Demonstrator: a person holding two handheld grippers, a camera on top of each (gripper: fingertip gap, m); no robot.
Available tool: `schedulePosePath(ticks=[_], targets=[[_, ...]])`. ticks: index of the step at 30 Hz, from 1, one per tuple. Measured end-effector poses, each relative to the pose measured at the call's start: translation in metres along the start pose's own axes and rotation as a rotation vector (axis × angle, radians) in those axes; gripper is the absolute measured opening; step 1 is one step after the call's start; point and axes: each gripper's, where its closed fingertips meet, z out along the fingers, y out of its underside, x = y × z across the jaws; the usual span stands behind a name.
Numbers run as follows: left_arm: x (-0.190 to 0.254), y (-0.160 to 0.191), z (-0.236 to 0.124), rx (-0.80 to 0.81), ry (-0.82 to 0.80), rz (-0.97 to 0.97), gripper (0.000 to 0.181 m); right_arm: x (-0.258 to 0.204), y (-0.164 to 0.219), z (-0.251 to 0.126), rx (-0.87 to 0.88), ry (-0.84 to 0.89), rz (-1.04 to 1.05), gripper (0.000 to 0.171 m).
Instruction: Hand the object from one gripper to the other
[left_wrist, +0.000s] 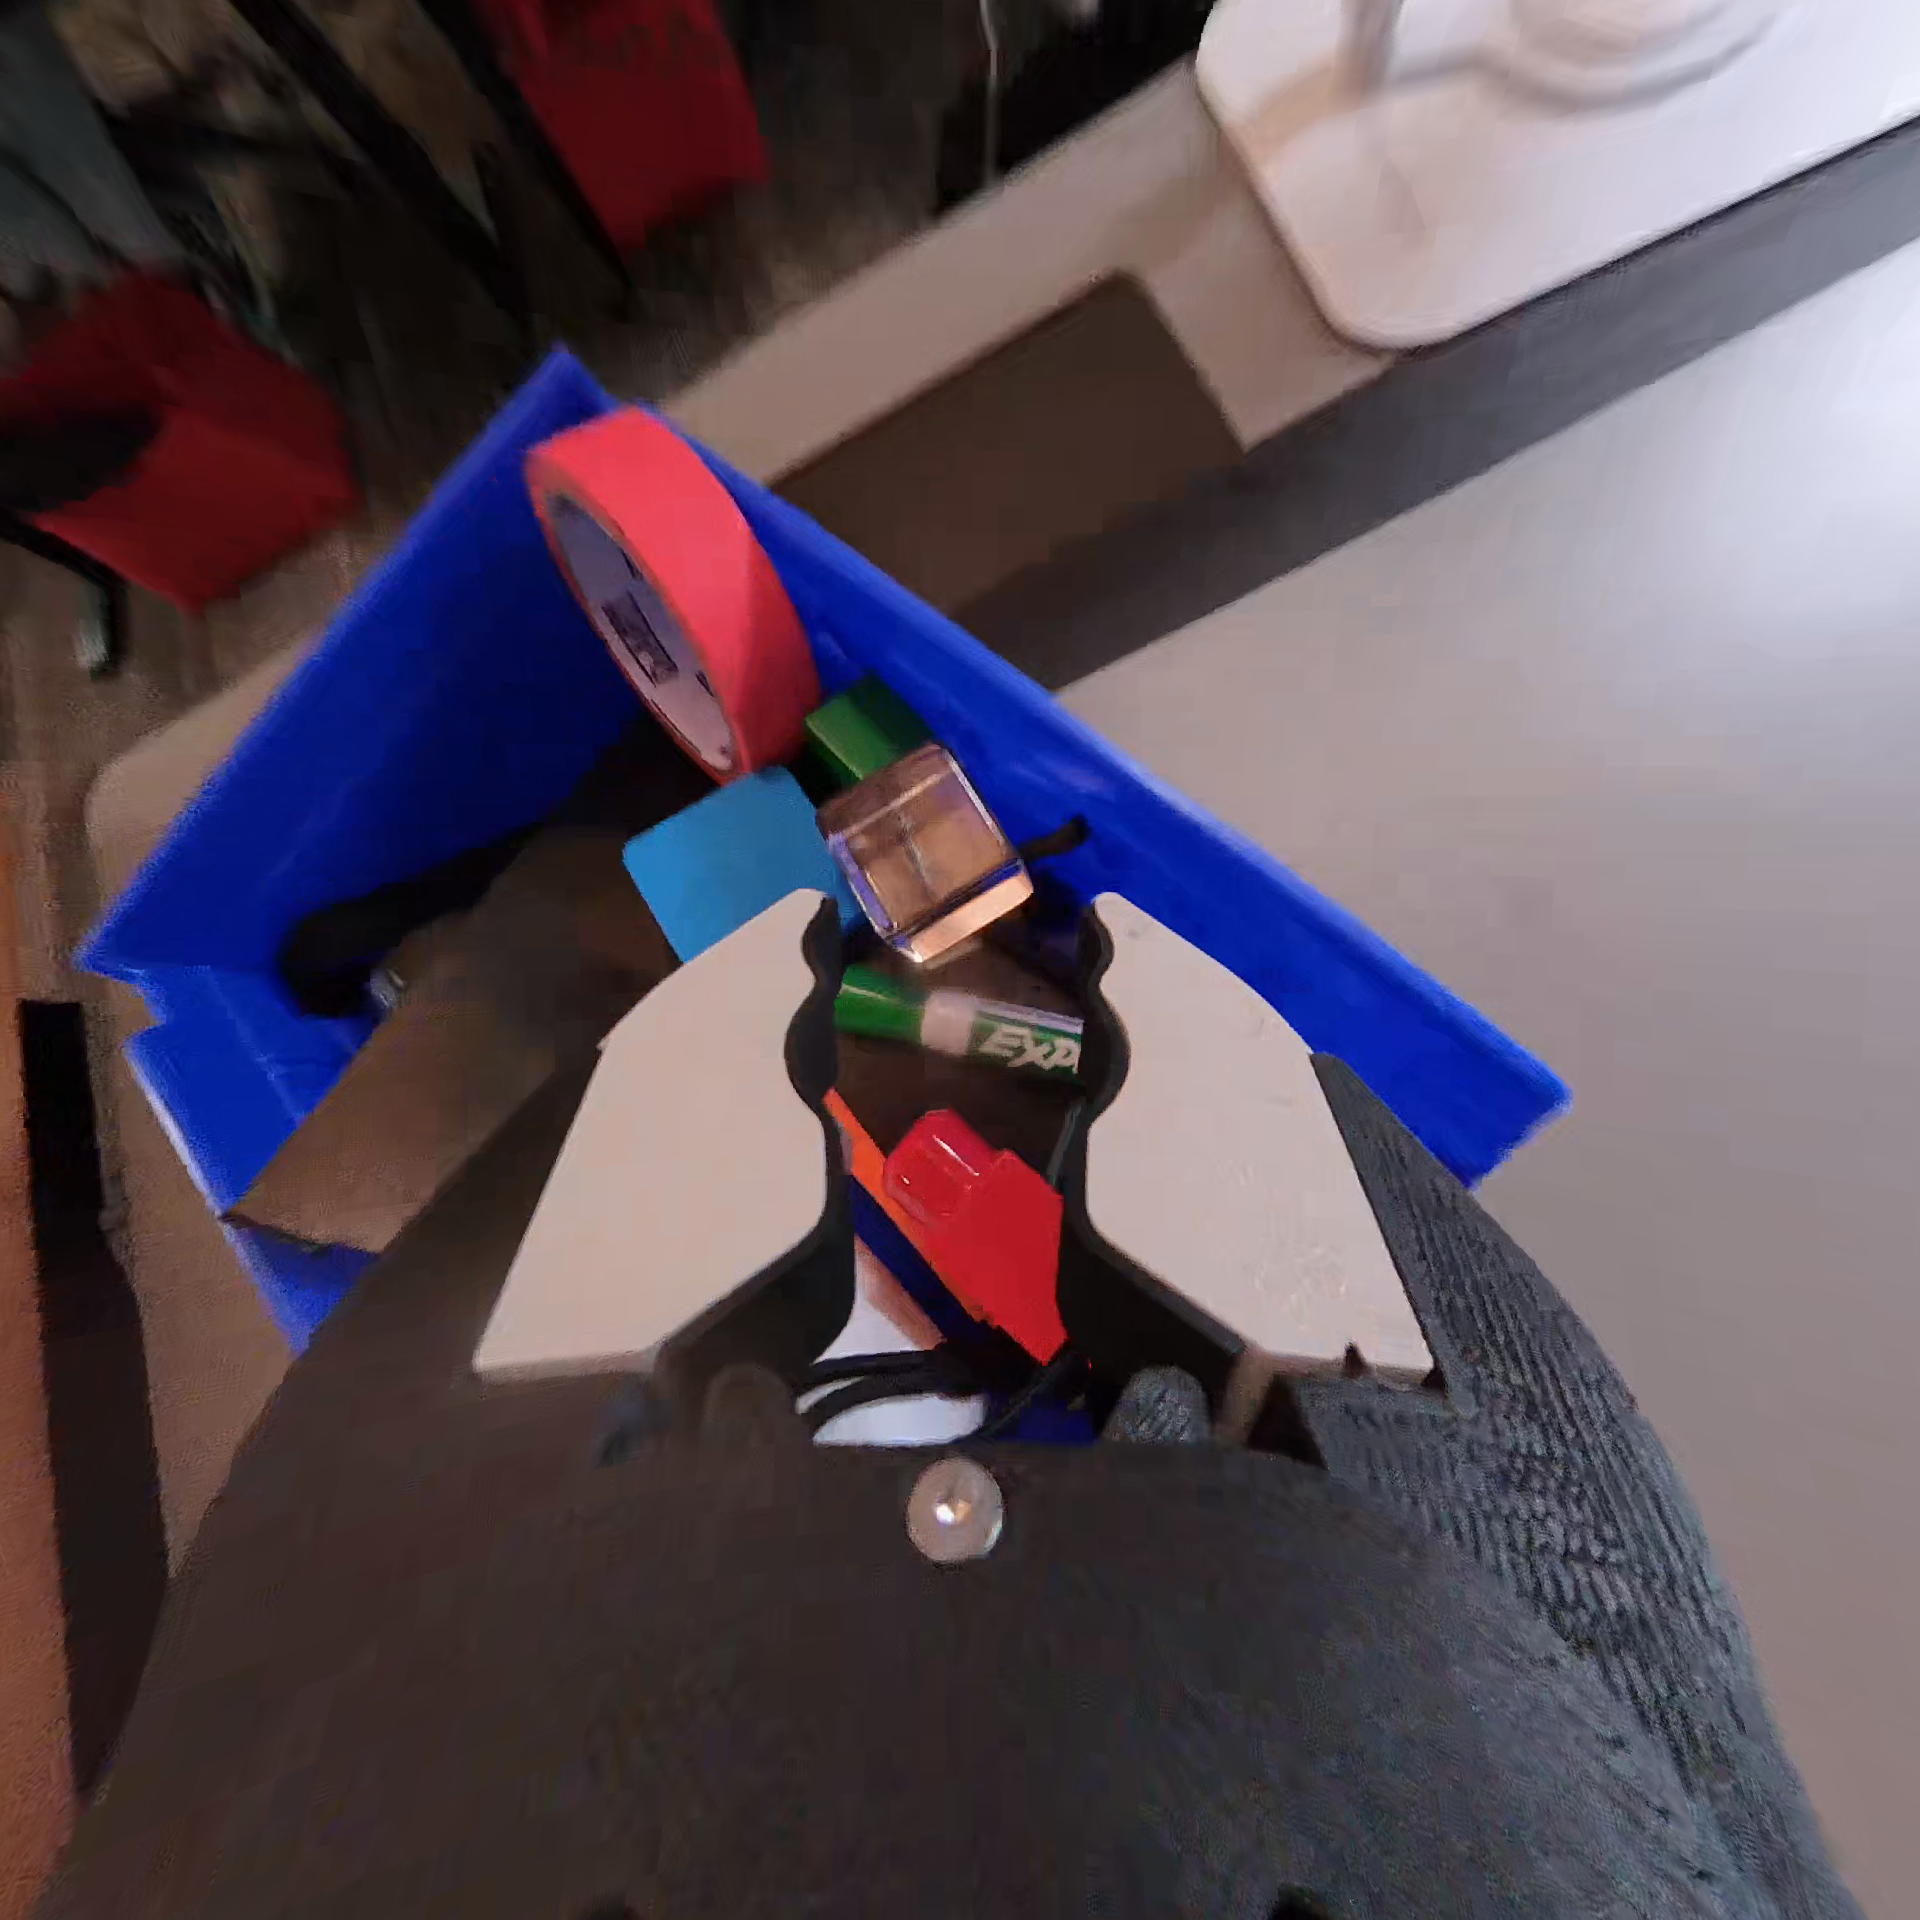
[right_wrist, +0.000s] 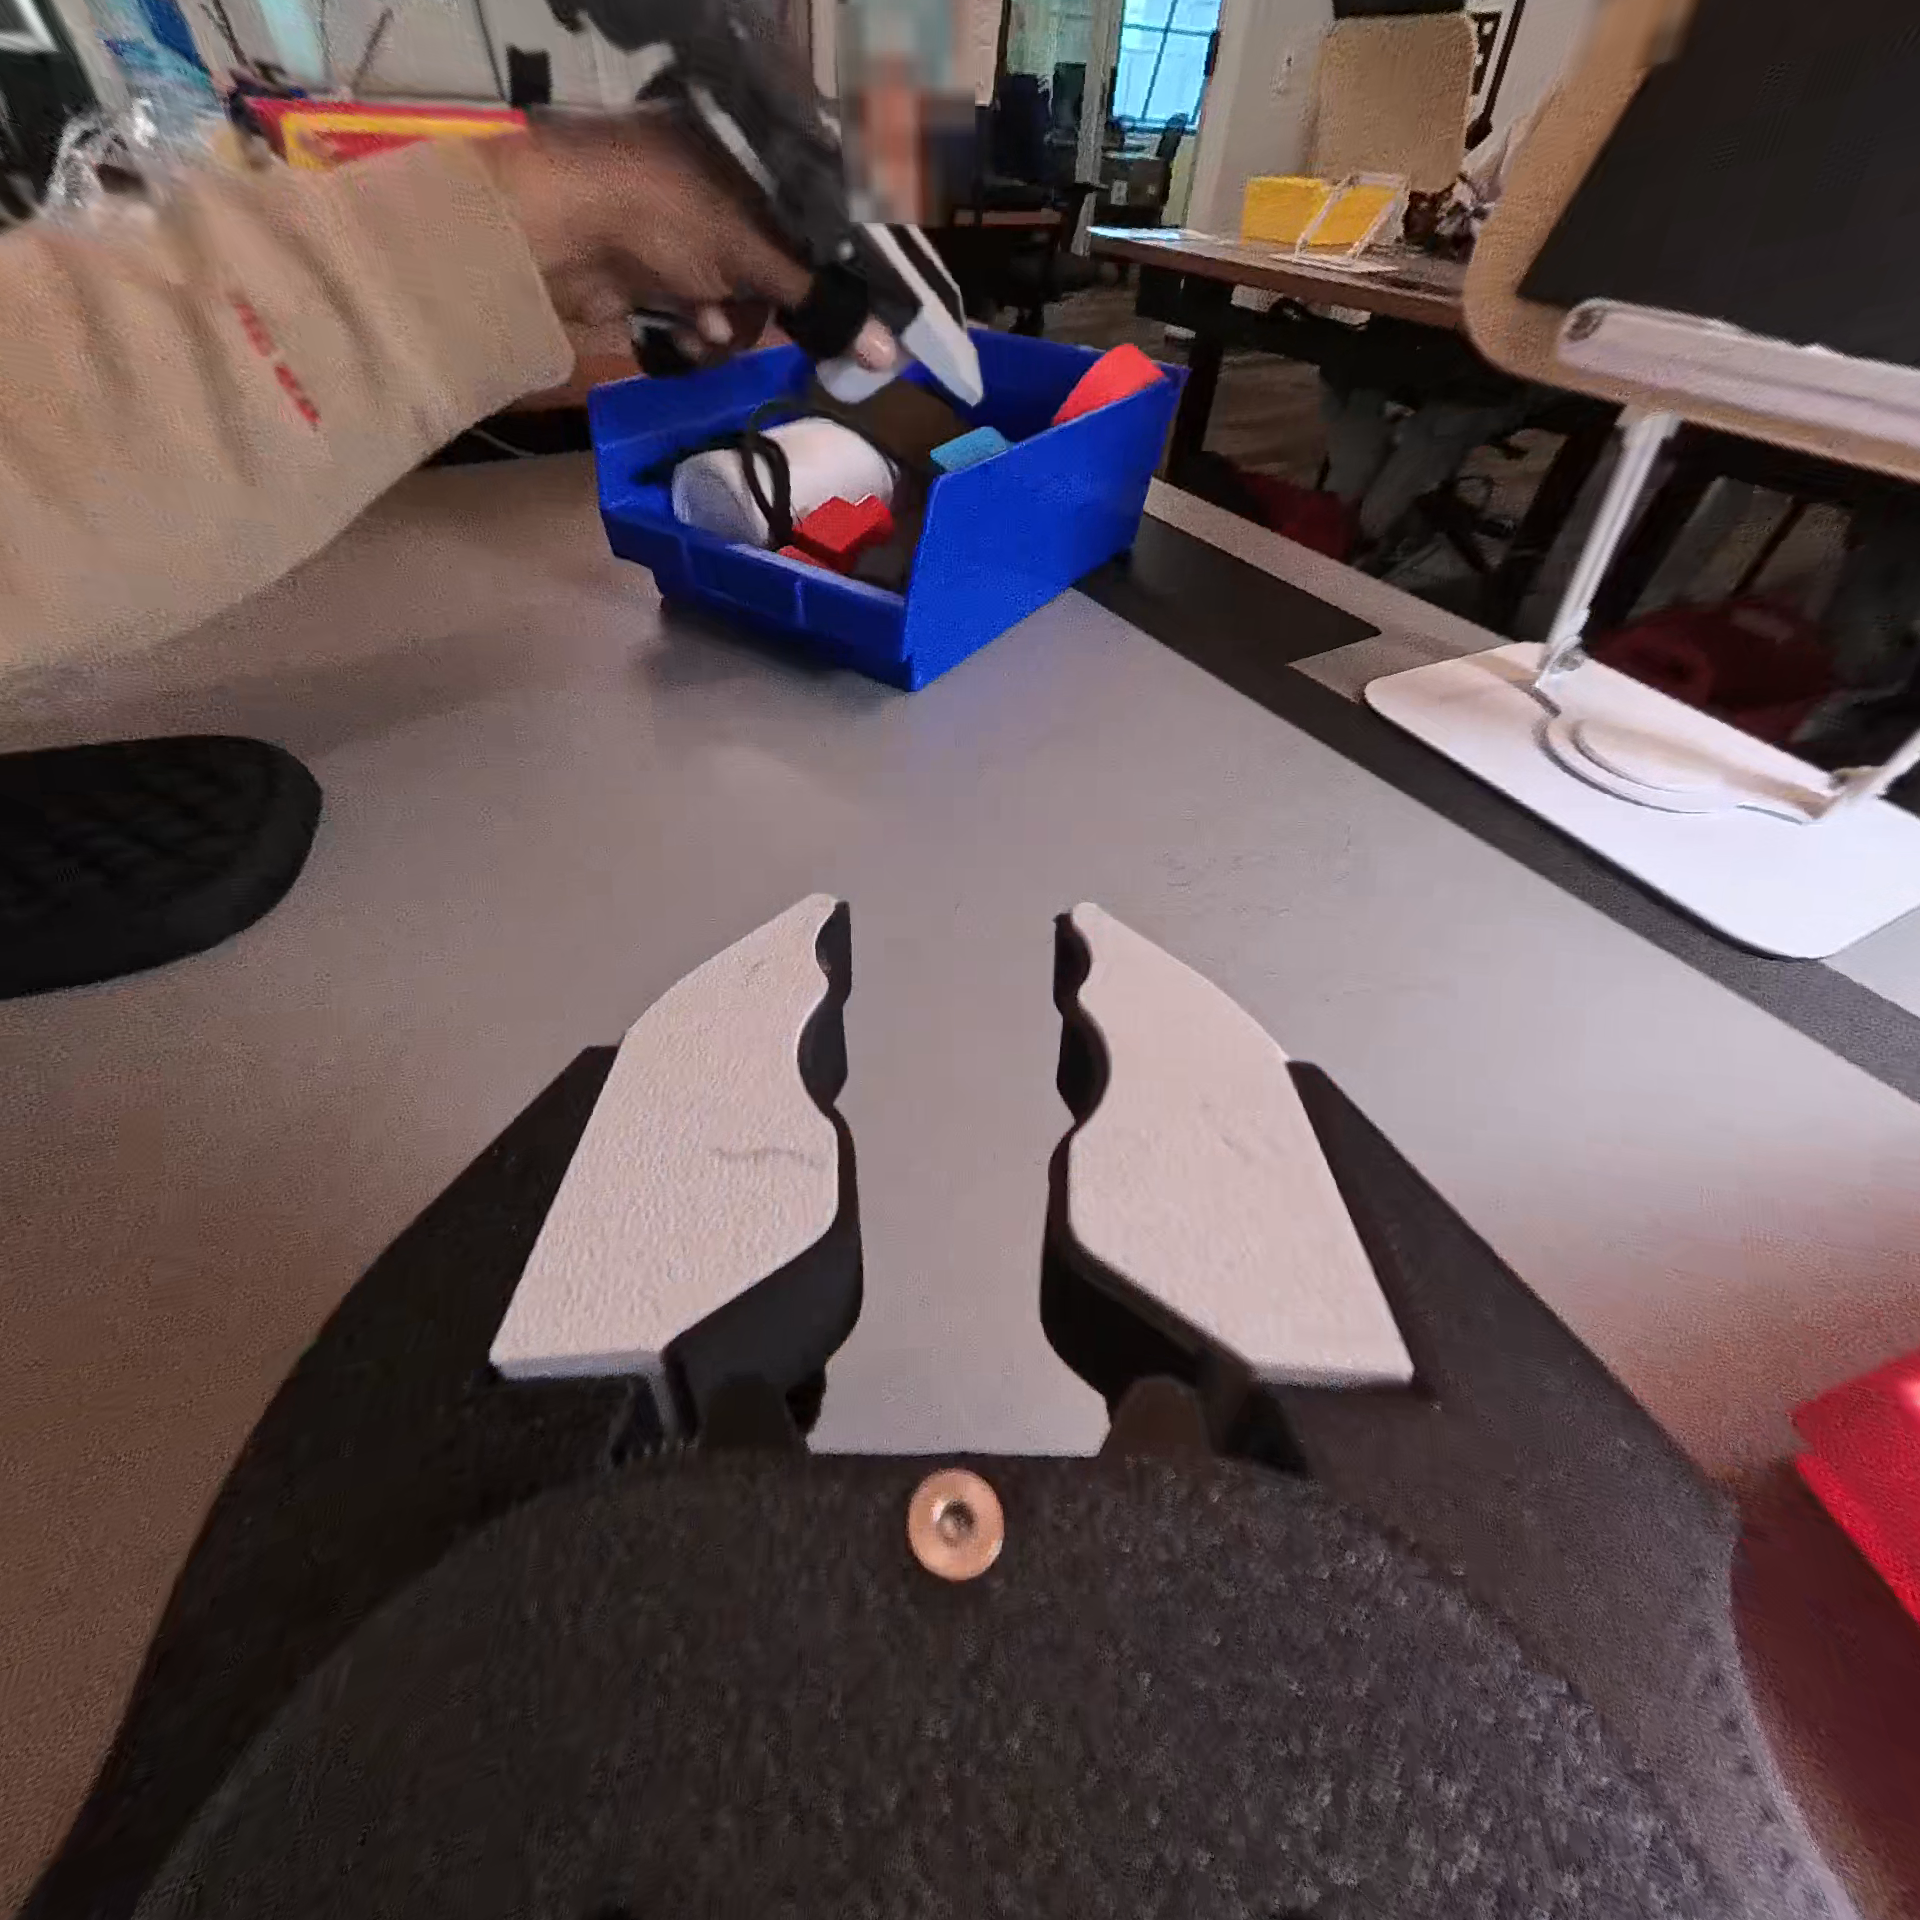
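A blue bin (left_wrist: 416, 727) holds a red tape roll (left_wrist: 675, 582), a clear cube (left_wrist: 920, 852), a green marker (left_wrist: 956, 1029), a red block (left_wrist: 966, 1195), a light blue block (left_wrist: 727, 862) and a green block (left_wrist: 857, 732). My left gripper (left_wrist: 961, 914) is open and hangs over the bin, holding nothing. The right wrist view shows it (right_wrist: 935, 332) just above the bin (right_wrist: 997, 540). My right gripper (right_wrist: 951, 914) is open and empty, low over the grey table, well short of the bin.
A white object wrapped in black cord (right_wrist: 790, 483) lies in the bin. A black round pad (right_wrist: 125, 852) lies at the left. A white monitor stand base (right_wrist: 1662, 810) sits at the right. A person's cream sleeve (right_wrist: 208, 364) reaches in from the left. Spacing between my two grippers at the tips: around 35 centimetres.
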Motion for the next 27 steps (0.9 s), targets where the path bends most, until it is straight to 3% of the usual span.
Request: schedulePosePath(ticks=[5,11,16,21,24,27], targets=[[-0.005,0.023,0.040,-0.171,0.032,-0.004,0.052,-0.016,0.009,0.007,0.001,-0.049,-0.071,0.035],[-0.008,0.018,0.063,-0.119,0.021,-0.052,0.046,-0.026,0.014,0.007,0.009,-0.092,-0.084,0.031],[-0.014,0.019,0.052,-0.057,-0.016,-0.043,0.046,-0.028,0.014,0.006,0.010,-0.084,-0.113,0.028],[-0.021,-0.020,-0.023,0.250,0.019,-0.109,0.045,-0.017,-0.004,0.001,0.055,-0.028,-0.138,0.028],[0.028,-0.070,-0.101,0.560,0.309,-0.145,0.045,-0.003,-0.043,0.001,0.110,0.029,-0.197,0.029],[0.104,-0.109,-0.183,0.802,0.673,-0.134,0.045,0.000,-0.108,0.002,0.214,0.079,-0.259,0.035]])
